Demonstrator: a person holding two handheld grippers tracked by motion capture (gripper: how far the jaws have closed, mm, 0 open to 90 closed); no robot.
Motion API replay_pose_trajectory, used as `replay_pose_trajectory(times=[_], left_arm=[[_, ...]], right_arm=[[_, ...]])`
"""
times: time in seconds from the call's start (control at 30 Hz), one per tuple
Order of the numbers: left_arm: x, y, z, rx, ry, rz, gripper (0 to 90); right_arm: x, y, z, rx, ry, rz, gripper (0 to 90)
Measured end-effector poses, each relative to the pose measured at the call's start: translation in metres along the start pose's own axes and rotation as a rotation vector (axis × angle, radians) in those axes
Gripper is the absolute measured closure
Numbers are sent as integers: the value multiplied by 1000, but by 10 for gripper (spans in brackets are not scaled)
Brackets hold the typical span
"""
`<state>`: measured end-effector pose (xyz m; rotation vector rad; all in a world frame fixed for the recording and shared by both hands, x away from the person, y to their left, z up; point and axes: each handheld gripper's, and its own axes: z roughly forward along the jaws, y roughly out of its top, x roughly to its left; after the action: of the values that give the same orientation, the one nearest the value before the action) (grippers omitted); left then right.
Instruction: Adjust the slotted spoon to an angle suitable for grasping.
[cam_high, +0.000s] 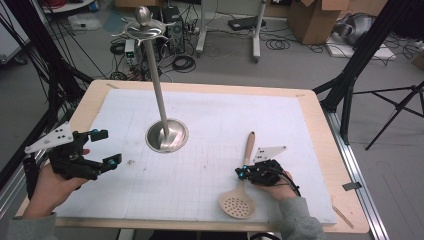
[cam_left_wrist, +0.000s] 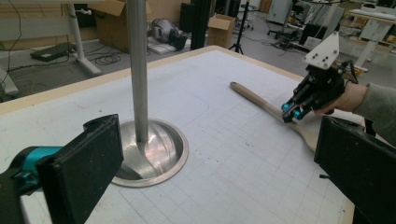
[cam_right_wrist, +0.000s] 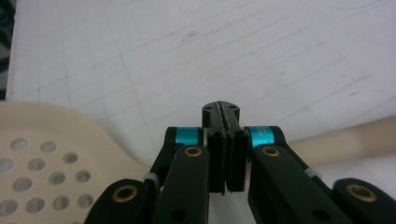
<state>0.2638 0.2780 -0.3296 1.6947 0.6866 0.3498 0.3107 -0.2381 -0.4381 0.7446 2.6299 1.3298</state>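
Observation:
A beige slotted spoon (cam_high: 237, 204) lies flat on the white gridded mat (cam_high: 210, 115), its wooden handle (cam_high: 248, 145) pointing away from me. My right gripper (cam_high: 240, 173) is low over the spoon's neck with its jaws pressed together and nothing between them; in the right gripper view the right gripper (cam_right_wrist: 222, 113) sits above the neck, the perforated head (cam_right_wrist: 42, 158) to its left and the handle (cam_right_wrist: 345, 140) to its right. My left gripper (cam_high: 107, 147) hovers open at the mat's left side. In the left gripper view the left gripper (cam_left_wrist: 219, 163) frames the stand and the far right gripper (cam_left_wrist: 292, 112).
A metal stand with a round dished base (cam_high: 167, 135) and a tall pole (cam_high: 156, 80) rises from the mat's middle, with curved hooks and a knob on top (cam_high: 143, 22). The stand's base (cam_left_wrist: 149, 154) is close to the left jaws. The wooden table edge (cam_high: 345, 220) rims the mat.

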Motion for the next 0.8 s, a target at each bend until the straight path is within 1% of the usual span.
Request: replay_pose_trajectory(times=[0.1,0.13,0.17,0.2,0.23,0.27,0.3,0.37,0.47,0.5,0.57,0.6,0.63,0.7,0.73,0.8], left_arm=[[0,-1,1,4,-1,-1,17],[0,-1,1,7,0,0,18],[0,-1,2,8,-2,1,18],[0,-2,2,9,-2,5,18],[-1,-2,2,3,-3,11,17],[-1,-2,3,1,-4,14,17],[-1,-2,3,1,-3,16,17],[-1,-2,2,0,-3,17,18],[-1,-3,1,0,-2,13,18],[0,-3,1,2,-1,12,17],[0,-4,0,1,2,12,18],[0,-5,0,0,3,12,18],[0,-5,-1,3,6,13,18],[0,-6,-2,1,10,14,18],[0,-6,-3,1,10,14,18],[1,-6,-5,0,13,14,17]], right_arm=[[-9,0,-14,-50,-46,26,896],[-11,-1,-18,-54,-65,38,896],[-15,-4,-23,-46,-98,57,896],[-15,-4,-23,-46,-98,57,896],[-20,-6,-24,-34,-136,70,896],[-20,-6,-24,-34,-136,70,896],[-21,-7,-24,-31,-145,80,896],[-27,-9,-22,-27,-176,105,897],[-30,-10,-20,-20,-183,112,896],[-33,-11,-16,-9,-185,117,897],[-34,-11,-15,-1,-181,124,896],[-36,-12,-11,12,-189,126,895],[-40,-12,-8,-11,-175,146,896],[-42,-12,-7,-15,-175,149,896],[-42,-12,-7,-13,-170,159,896],[-42,-11,-6,-8,-170,149,896]])
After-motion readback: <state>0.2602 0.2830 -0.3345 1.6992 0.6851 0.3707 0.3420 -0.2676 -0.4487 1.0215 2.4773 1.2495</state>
